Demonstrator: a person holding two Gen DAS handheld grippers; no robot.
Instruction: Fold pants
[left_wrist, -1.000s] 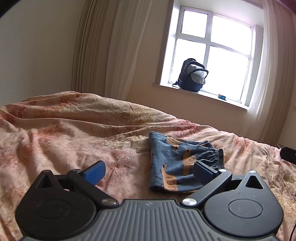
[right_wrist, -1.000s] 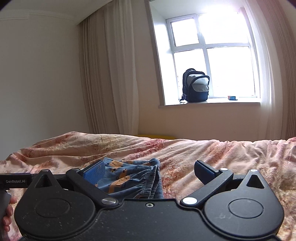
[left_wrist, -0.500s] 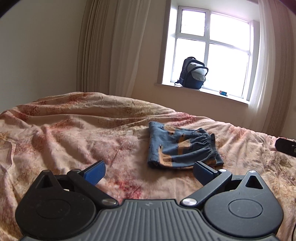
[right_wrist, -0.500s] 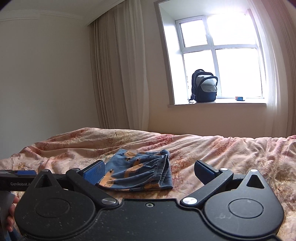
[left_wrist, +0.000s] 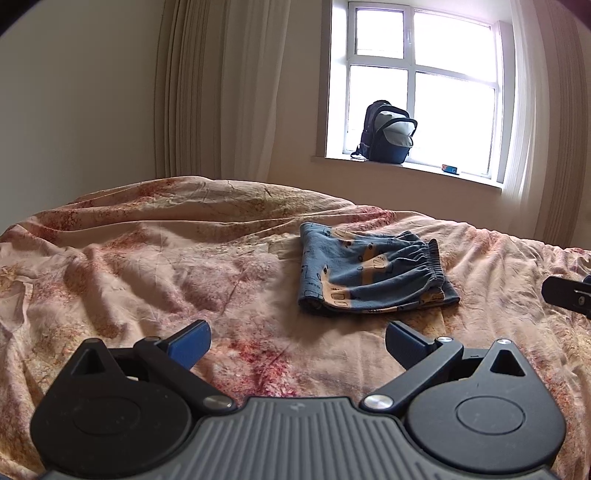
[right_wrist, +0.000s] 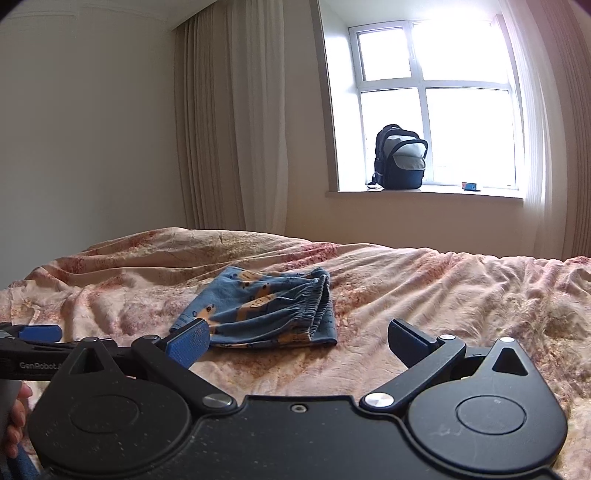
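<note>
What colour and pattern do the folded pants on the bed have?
Blue with orange-tan printed shapes; the pants show best in the left wrist view.

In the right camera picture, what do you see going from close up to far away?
Right tongs → folded pants on the bed → backpack on the windowsill → window.

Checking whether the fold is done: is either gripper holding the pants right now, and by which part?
Nothing is held. The left gripper and right gripper both have their jaws open over the bedspread, apart from the folded blue pants.
</note>
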